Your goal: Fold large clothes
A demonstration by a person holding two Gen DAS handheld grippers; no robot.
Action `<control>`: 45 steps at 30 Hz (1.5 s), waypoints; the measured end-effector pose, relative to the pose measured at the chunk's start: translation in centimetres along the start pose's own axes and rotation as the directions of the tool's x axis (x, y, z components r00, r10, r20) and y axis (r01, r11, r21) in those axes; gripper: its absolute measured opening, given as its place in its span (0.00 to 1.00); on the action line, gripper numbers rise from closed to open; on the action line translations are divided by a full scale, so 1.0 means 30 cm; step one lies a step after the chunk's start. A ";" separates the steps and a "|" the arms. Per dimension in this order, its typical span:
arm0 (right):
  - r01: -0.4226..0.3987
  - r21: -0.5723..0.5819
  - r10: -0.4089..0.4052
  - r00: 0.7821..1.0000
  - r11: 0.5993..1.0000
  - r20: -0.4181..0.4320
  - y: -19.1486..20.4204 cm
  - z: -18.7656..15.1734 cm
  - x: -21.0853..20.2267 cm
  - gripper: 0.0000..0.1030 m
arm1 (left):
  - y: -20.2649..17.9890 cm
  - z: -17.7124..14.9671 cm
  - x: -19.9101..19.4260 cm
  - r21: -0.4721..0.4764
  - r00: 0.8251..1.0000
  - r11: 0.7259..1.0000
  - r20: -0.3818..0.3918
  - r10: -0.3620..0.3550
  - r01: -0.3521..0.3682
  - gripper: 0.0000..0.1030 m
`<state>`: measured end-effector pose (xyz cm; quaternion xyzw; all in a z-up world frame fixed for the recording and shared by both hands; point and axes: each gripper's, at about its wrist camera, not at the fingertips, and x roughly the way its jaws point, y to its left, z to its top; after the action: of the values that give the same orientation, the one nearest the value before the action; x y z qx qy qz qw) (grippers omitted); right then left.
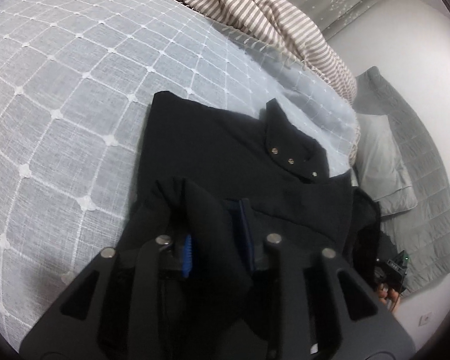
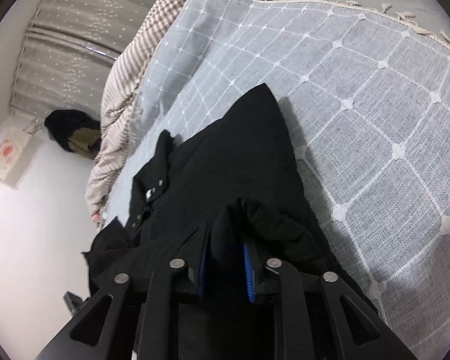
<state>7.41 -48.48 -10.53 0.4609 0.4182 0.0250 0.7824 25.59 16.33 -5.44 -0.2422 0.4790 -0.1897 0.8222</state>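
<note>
A black jacket [image 1: 225, 153] with metal snap buttons on its collar lies on the light blue checked bedspread [image 1: 60, 90]. My left gripper [image 1: 216, 240] is shut on a bunched fold of the black jacket, lifted above the rest of it. In the right wrist view the same jacket [image 2: 240, 156] stretches away over the bedspread [image 2: 375, 105]. My right gripper [image 2: 228, 267] is shut on another bunch of the jacket between its blue pads [image 2: 249, 273]. The cloth hides both grippers' tips.
A brown and white striped blanket [image 1: 270, 9] is heaped at the far side of the bed. A grey quilted cover with a pillow [image 1: 384, 165] lies on the white floor. A dark clothes pile [image 2: 72, 135] sits by the curtain [image 2: 75, 45].
</note>
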 end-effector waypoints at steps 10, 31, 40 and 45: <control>0.045 -0.222 -0.045 0.999 0.974 0.004 0.072 -0.007 -0.243 0.53 | -0.027 0.001 -0.246 0.214 0.994 0.976 0.107 0.015 -0.038 0.79; 0.331 -0.426 -0.256 0.940 0.842 0.224 0.232 0.207 0.091 0.72 | -0.053 0.117 0.043 0.266 0.993 0.957 0.002 0.120 -0.116 0.78; 0.332 -0.506 -0.273 0.943 0.796 0.189 0.261 0.197 0.220 0.06 | -0.122 0.192 0.160 0.283 0.983 0.942 0.014 0.183 -0.179 0.08; 0.433 -0.524 -0.276 0.894 0.734 0.352 0.317 0.230 0.247 0.03 | -0.235 0.274 0.132 0.336 0.965 0.911 0.184 0.187 -0.240 0.07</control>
<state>20.20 -44.71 -6.58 0.1054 0.3678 -0.0558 0.9222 34.10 10.24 -0.64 -0.0491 0.3983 -0.1633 0.9013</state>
